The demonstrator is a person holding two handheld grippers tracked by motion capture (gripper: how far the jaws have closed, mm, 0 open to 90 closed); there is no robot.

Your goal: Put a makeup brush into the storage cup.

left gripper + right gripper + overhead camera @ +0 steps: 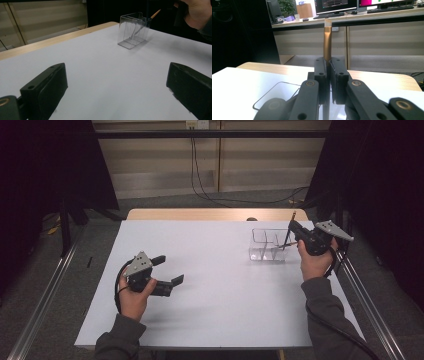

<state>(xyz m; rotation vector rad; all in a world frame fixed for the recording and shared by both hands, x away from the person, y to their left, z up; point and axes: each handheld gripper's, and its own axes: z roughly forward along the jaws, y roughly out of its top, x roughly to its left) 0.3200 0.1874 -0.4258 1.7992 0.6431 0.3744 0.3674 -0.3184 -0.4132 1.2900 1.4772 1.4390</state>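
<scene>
Clamped together, the jaws of your right gripper (328, 82) pinch a thin brown pencil (327, 45); its upper end rises straight out above the jaw tips, and below them its shaft runs down into a clear plastic box (268, 245). In the high view your right gripper (296, 234) hangs over the box's right-hand compartment, with the pencil (288, 232) slanting down into it. The box stands directly under those jaws, on the white desk (210, 285), with a partition wall dividing it.

Your left gripper (167, 270) has its jaws spread wide, with nothing between them but bare desk surface. Looking along those jaws, you see the box (133, 31) well ahead and slightly to the right of the gap, and the pencil (155, 14) poking out of its top toward your right hand (197, 12). Your left hand (132, 295) holds that gripper low over the desk, well apart from the box.
</scene>
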